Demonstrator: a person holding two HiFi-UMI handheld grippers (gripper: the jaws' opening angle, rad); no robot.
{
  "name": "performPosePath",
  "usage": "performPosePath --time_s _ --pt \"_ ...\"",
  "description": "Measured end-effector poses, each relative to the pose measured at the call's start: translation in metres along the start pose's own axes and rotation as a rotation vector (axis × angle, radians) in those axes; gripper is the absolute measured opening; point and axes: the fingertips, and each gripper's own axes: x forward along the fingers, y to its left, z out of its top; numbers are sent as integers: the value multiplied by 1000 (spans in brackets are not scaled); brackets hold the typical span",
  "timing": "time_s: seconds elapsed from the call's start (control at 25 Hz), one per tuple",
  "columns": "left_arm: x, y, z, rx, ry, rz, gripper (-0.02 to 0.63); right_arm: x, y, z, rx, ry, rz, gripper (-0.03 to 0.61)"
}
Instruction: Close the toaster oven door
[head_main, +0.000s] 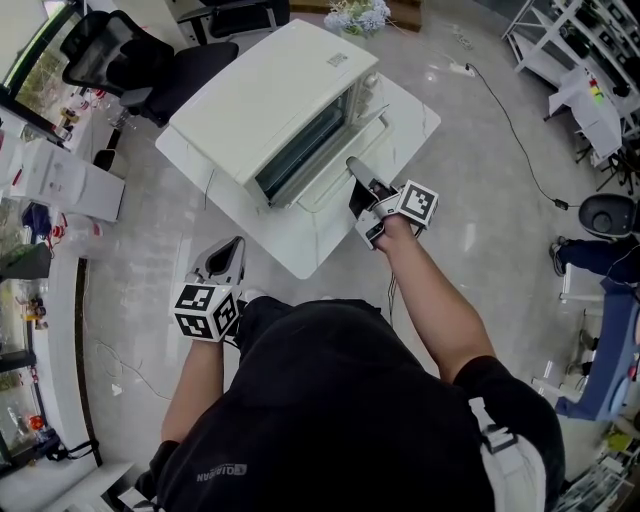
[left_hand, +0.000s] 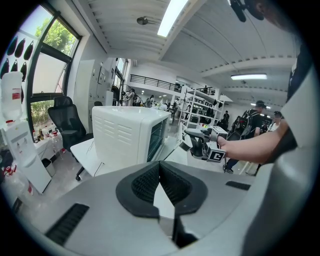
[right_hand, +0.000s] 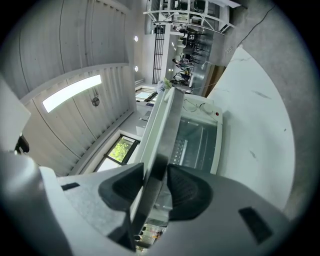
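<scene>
A white toaster oven stands on a white table. Its glass door hangs partly open, tilted up from the hinge. My right gripper is at the door's free edge. In the right gripper view that door edge runs between the two pads of the right gripper, which hold it, and the oven's inside shows behind the glass. My left gripper hangs below the table's near corner, shut and empty. The left gripper view shows its jaws together, with the oven and the right gripper beyond.
A black office chair stands behind the table at the left. A counter with small items runs along the left side. A cable trails over the floor at the right, near shelving and a person's legs.
</scene>
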Motion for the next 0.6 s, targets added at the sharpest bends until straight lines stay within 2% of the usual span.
performPosePath --time_s 0.6 --pt "-8 7 -2 -22 -8 34 3 40 18 7 8 -12 62 146"
